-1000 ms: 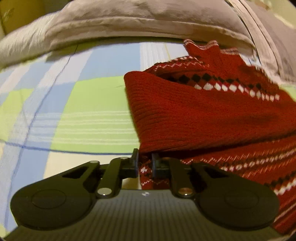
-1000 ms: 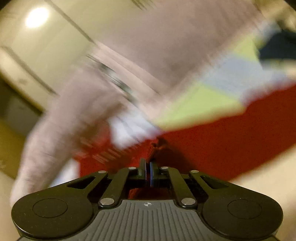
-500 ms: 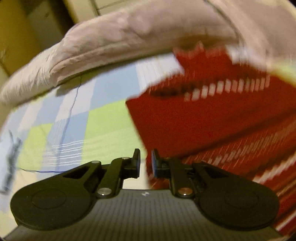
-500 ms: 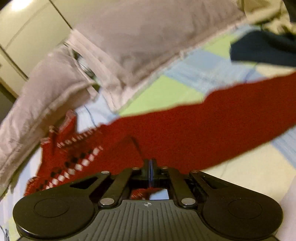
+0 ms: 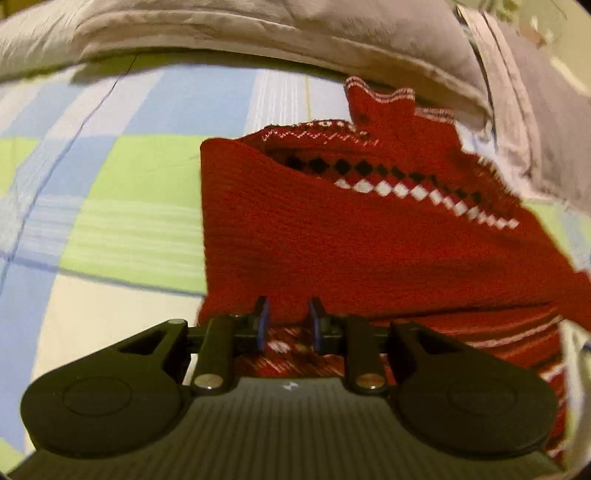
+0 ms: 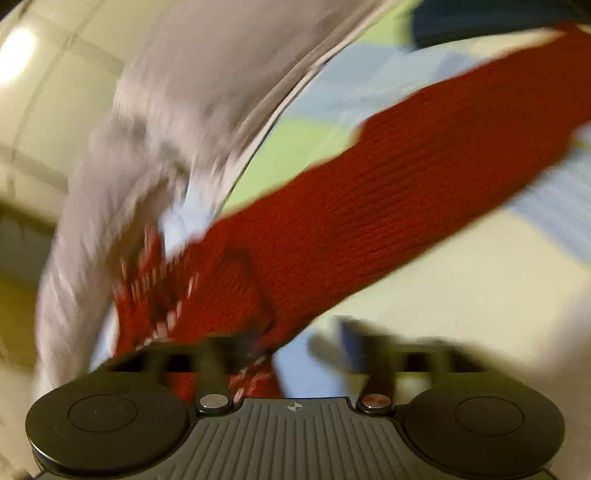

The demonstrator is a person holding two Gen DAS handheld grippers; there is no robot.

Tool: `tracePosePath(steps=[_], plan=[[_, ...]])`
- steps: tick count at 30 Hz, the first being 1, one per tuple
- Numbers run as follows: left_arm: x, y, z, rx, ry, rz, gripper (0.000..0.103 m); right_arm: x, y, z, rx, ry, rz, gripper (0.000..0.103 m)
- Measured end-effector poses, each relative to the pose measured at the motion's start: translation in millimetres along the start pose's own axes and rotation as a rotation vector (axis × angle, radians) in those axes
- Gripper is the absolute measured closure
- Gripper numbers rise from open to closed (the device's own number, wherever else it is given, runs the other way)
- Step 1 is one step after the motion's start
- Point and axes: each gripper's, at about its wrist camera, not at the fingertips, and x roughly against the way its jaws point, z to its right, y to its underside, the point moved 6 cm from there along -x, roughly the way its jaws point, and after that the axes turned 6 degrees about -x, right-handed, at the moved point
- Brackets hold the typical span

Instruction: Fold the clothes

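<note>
My left gripper has its fingers spread a little way apart with nothing between them; half a second ago they stood closer together, and a second ago they were at the sweater's near edge. It now hovers right over that near edge of the red sweater, which lies on the checked bedsheet. My right gripper has sprung wide open; half a second ago it was pressed shut on red knit, and now the cloth only lies against its left finger, with nothing clamped. That view is badly smeared, so I judge my hand is swinging away.

Beyond the sweater's near edge, a plain red panel lies doubled over the body, and a row of white and black diamonds shows past it. A long sleeve runs off from the sweater across the sheet. The grey pillows sit just beyond the sweater's far edge, and a dark blue garment lies past the sleeve.

With both grips let go, I take it one fold has just been laid down; the outstretched sleeve looks to want folding in
</note>
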Motion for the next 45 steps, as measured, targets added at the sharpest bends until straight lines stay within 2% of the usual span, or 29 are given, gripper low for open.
tracePosePath(steps=[3,4,5,7,9,13,16,18,19,20,26,28,30,32,34,35,36,37,39,42,45], plan=[[11,4,4,0.081,0.049,0.006,0.085,28,-24,41,-0.152,-0.003,0.059,0.035],[13,5,7,0.105,0.063,0.007,0.085,41,-37,61,-0.219,0.005,0.114,0.039],[15,6,10,0.129,0.077,0.008,0.085,53,-49,79,-0.282,0.012,0.167,0.048],[18,7,15,0.164,0.096,0.011,0.085,72,-69,109,-0.378,0.006,0.242,0.050],[19,5,20,0.169,0.095,0.020,0.085,82,-86,129,-0.444,-0.020,0.289,0.051],[20,5,27,0.190,0.111,0.016,0.085,81,-108,141,-0.464,-0.032,0.311,0.053],[20,7,29,0.203,0.116,0.012,0.085,78,-114,124,-0.374,-0.009,0.321,0.062],[21,10,29,0.209,0.115,0.009,0.085,76,-117,107,-0.292,0.014,0.329,0.079],[22,11,29,0.211,0.115,0.008,0.085,76,-119,99,-0.251,0.025,0.333,0.094],[24,13,29,0.215,0.115,0.009,0.085,75,-120,90,-0.210,0.036,0.336,0.099],[37,24,15,0.279,0.129,0.022,0.085,71,-126,35,0.052,0.095,0.355,0.099],[42,29,9,0.300,0.125,0.023,0.085,73,-98,-29,0.275,0.039,0.342,0.099],[47,34,4,0.326,0.125,0.027,0.085,75,-48,-94,0.524,-0.037,0.302,0.099],[51,42,-1,0.360,0.129,0.027,0.084,73,22,-146,0.783,-0.125,0.217,0.099],[53,51,-4,0.377,0.104,0.009,0.082,60,100,-170,1.028,-0.148,0.064,0.097],[53,56,-6,0.380,0.089,-0.003,0.081,53,137,-178,1.142,-0.148,-0.015,0.074],[53,61,-7,0.391,0.090,-0.014,0.078,43,167,-173,1.221,-0.108,-0.093,0.054],[53,65,-8,0.403,0.093,-0.025,0.076,37,187,-163,1.261,-0.079,-0.144,0.033],[52,73,-7,0.430,0.127,-0.035,0.071,26,222,-142,1.329,-0.015,-0.243,0.033],[44,76,2,0.439,0.167,-0.045,0.069,22,223,-105,1.290,0.122,-0.314,0.033],[30,68,15,0.469,0.222,-0.034,0.068,22,195,-80,1.195,0.230,-0.309,0.033]])
